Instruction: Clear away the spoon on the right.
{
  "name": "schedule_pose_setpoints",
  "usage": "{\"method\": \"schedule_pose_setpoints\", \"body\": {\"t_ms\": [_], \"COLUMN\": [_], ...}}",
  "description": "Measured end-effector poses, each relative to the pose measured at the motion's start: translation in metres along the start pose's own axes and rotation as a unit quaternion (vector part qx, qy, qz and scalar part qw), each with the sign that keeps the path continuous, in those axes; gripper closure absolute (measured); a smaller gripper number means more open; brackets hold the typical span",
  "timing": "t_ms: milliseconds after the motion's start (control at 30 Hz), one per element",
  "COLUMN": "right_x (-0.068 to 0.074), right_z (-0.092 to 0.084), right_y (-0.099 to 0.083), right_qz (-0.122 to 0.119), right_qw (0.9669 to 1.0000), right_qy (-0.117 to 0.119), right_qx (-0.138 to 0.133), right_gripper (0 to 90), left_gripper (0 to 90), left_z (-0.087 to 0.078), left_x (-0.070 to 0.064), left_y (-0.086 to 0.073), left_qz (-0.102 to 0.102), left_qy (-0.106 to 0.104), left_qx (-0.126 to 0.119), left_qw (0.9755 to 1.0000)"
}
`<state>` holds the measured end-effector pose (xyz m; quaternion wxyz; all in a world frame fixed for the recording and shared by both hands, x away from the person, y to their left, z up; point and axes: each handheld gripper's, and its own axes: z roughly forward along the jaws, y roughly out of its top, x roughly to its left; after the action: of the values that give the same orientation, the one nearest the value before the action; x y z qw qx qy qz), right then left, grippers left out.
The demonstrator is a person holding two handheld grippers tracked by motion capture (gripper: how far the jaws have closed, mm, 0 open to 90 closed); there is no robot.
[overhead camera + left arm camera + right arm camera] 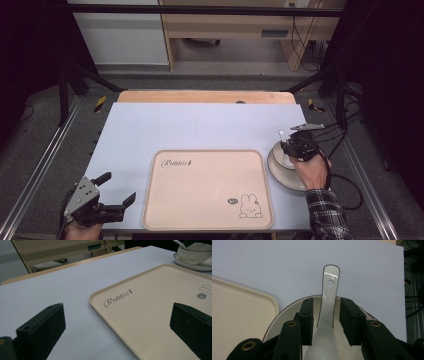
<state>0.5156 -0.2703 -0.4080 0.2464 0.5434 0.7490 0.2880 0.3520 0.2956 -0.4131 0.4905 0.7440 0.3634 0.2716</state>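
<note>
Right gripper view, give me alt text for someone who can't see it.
Two black jaws of the right gripper straddle the handle of a white ceramic spoon resting in a white bowl, with small gaps either side. A beige tray lies at left on the pale blue table.

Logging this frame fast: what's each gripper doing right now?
Left gripper: open, holding nothing, beside the tray.
Right gripper: open, jaws either side of the white spoon handle, not yet clamped.

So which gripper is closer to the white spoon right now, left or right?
Right. The right gripper straddles the spoon handle over the bowl, jaws on either side. The left gripper sits open at the table's near left corner, beyond the tray.
</note>
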Motion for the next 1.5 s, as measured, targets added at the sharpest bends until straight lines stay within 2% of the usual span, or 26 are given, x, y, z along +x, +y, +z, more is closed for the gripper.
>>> {"method": "schedule_pose_setpoints", "body": {"t_ms": [400, 700, 867, 1133, 1333, 1500], "right_x": [-0.002, -0.002, -0.001, 0.001, -0.002, -0.003], "right_z": [0.013, 0.014, 0.016, 0.013, 0.007, 0.0], "right_y": [-0.003, -0.005, -0.006, -0.005, -0.004, -0.002], "right_qz": [0.008, 0.008, 0.009, 0.015, 0.029, 0.031], "right_qw": [0.9999, 0.9999, 0.9999, 0.9998, 0.9996, 0.9995], "right_qy": [-0.011, -0.007, -0.005, -0.008, 0.002, 0.008], "right_qx": [0.003, -0.002, 0.007, 0.008, 0.006, 0.002], "right_gripper": [67.6, 69.7, 73.1, 74.7, 74.8, 74.9], "left_gripper": [0.0, 0.0, 0.0, 0.0, 0.0, 0.0], "left_z": [0.0, 0.0, 0.0, 0.0, 0.0, 0.0], "left_x": [0.0, 0.0, 0.0, 0.0, 0.0, 0.0], "left_y": [0.0, 0.0, 0.0, 0.0, 0.0, 0.0], "left_qz": [0.0, 0.001, 0.001, 0.001, 0.002, 0.002], "left_qy": [0.0, 0.0, 0.0, 0.0, 0.0, 0.001], "left_qx": [0.001, 0.002, 0.002, 0.001, 0.002, 0.002], "left_qw": [1.0, 1.0, 1.0, 1.0, 1.0, 1.0]}}
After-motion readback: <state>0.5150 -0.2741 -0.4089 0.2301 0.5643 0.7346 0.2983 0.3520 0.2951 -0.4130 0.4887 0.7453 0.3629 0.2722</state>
